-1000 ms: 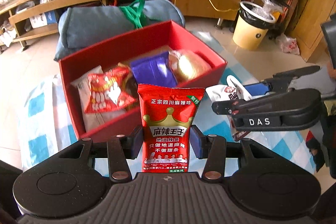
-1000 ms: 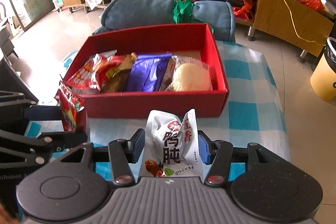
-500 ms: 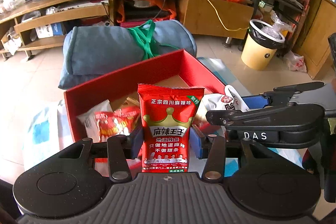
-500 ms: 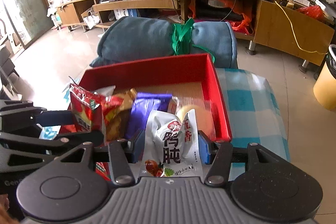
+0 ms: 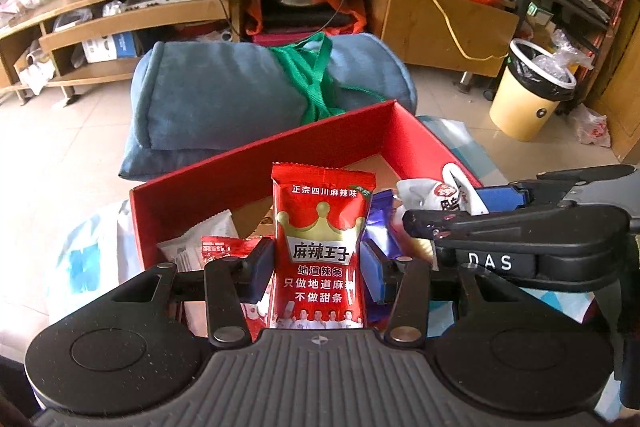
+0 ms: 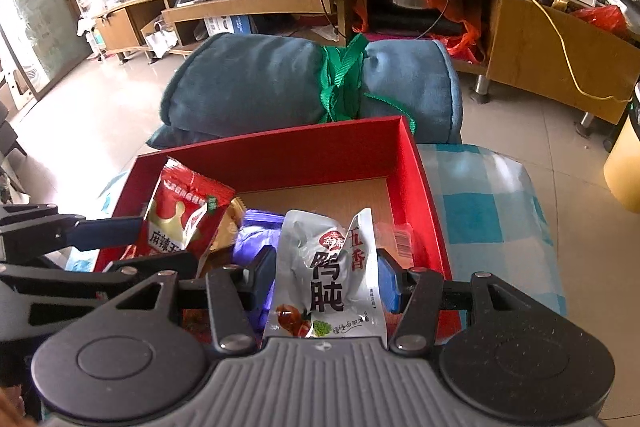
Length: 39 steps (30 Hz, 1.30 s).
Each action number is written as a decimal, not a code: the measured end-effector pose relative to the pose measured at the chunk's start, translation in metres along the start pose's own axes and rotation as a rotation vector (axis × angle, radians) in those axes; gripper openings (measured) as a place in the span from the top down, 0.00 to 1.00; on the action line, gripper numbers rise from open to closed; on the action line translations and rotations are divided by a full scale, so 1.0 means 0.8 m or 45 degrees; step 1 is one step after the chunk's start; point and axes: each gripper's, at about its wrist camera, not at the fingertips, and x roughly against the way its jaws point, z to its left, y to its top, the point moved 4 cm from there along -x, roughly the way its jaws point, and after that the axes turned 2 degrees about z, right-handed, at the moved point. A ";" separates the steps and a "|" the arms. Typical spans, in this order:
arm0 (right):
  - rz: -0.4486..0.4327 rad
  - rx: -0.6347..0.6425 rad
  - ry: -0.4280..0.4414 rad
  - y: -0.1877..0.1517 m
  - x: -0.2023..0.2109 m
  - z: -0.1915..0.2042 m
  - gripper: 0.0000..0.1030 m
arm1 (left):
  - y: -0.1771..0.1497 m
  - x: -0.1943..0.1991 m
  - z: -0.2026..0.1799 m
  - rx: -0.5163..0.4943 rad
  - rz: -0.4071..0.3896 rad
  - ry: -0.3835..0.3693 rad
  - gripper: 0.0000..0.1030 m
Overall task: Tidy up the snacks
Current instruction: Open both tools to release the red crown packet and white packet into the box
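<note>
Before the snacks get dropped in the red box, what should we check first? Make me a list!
1. Left gripper shut on the red crown-printed snack packet: ok.
2. Right gripper shut on the white foil snack pouch: ok.
3. Both packets over the red cardboard box: ok.
4. Bare brown box floor left for them: ok.
5. The two grippers apart from each other: cannot tell.

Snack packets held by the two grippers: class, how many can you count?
2. The red spicy-strip packet stands upright between the left gripper's fingers; the silver duck-gizzard packet sits between the right gripper's fingers. Both are over the red box.
</note>
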 end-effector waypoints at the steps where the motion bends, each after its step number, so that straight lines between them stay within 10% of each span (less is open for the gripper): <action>1: 0.005 -0.005 -0.001 0.001 -0.003 -0.001 0.51 | 0.000 -0.003 0.001 0.002 0.005 0.006 0.47; 4: 0.016 -0.017 -0.003 0.004 -0.013 -0.003 0.51 | 0.002 -0.011 0.003 0.010 0.022 0.010 0.59; 26: 0.023 -0.053 -0.064 0.018 -0.055 -0.017 0.49 | 0.002 -0.037 0.018 0.052 0.078 0.065 0.53; 39: 0.033 0.026 -0.047 0.016 -0.050 -0.003 0.36 | 0.002 -0.030 0.025 0.069 0.065 0.087 0.36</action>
